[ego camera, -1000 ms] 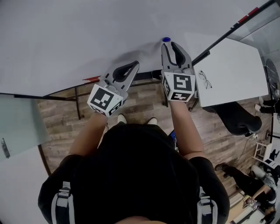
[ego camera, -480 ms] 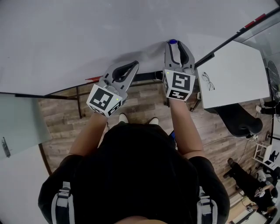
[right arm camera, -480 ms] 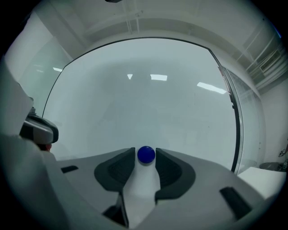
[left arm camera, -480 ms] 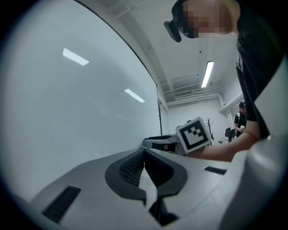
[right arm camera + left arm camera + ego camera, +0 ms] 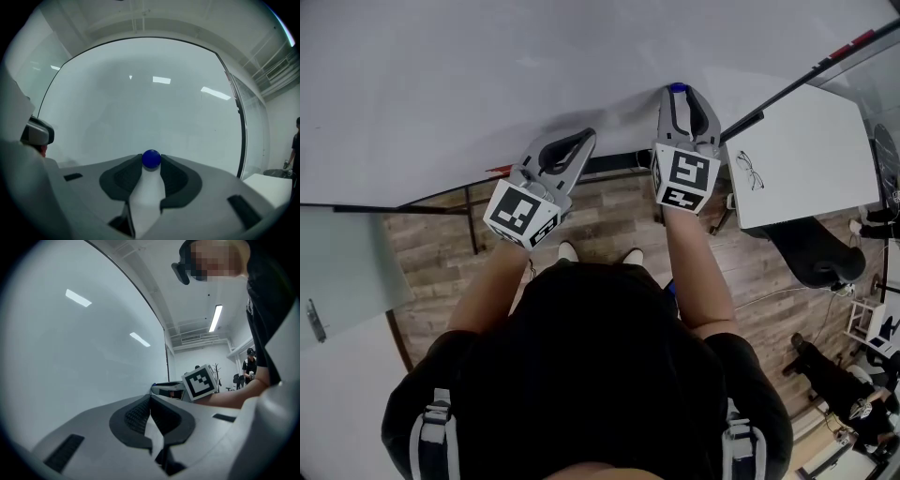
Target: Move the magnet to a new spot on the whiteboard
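the small round blue magnet [image 5: 151, 159] sits right at the tips of the right tool [image 5: 679, 97], pinched between the two dark ribbed pads. the jaws are closing, and both tips look pressed against the magnet's sides, so i judge it gripped. from the head view, this tool reaches forward to the large white glossy whiteboard [image 5: 487, 84]. the magnet is at or just off the board's surface, in its lower right part, near the dark frame edge. whether it touches the board i cannot tell.

the left tool [image 5: 150, 398] hangs lower and to the left, near the board's bottom edge. its jaws meet at the tips and carry nothing, so it plays no part for now.

as for progress, the magnet is in hand, so the pick-up looks done. these views do not show which spot it came from, nor whether this place is the new one. what remains, as i judge it, is to seat the magnet flat on the board at the chosen place, open the jaws, and draw the right tool back without dragging it along.
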`<state>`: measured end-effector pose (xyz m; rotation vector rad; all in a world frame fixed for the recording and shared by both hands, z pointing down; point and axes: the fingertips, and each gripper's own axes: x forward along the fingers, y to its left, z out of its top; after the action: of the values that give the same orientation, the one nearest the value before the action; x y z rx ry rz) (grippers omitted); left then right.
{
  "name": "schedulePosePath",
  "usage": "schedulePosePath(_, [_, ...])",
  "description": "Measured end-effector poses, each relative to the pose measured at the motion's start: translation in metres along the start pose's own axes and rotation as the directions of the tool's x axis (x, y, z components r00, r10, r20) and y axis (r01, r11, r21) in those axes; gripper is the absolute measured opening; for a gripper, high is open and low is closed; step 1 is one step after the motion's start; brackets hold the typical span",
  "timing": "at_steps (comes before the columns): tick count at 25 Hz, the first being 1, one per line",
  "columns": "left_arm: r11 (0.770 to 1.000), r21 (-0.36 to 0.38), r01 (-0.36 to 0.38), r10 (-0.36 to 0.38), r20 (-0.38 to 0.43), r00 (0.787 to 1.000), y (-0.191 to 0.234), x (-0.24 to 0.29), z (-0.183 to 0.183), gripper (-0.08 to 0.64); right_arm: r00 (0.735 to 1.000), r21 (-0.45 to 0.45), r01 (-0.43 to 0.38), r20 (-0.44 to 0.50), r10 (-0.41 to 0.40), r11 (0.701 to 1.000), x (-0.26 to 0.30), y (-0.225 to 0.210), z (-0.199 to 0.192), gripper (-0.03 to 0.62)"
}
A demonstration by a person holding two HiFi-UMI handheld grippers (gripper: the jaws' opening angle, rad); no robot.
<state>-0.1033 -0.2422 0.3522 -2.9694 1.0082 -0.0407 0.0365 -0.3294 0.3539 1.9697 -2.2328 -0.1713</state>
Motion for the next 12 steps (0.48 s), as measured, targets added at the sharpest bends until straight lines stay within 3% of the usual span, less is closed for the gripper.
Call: schedulePosePath(12, [1.0,0.001,-0.016,0.016,0.001,1.0,0.001,-0.004,0.002,0.005,0.999,0.003,-0.036,0.017,0.036,0.999,-0.012,0.007,0.006,0.12])
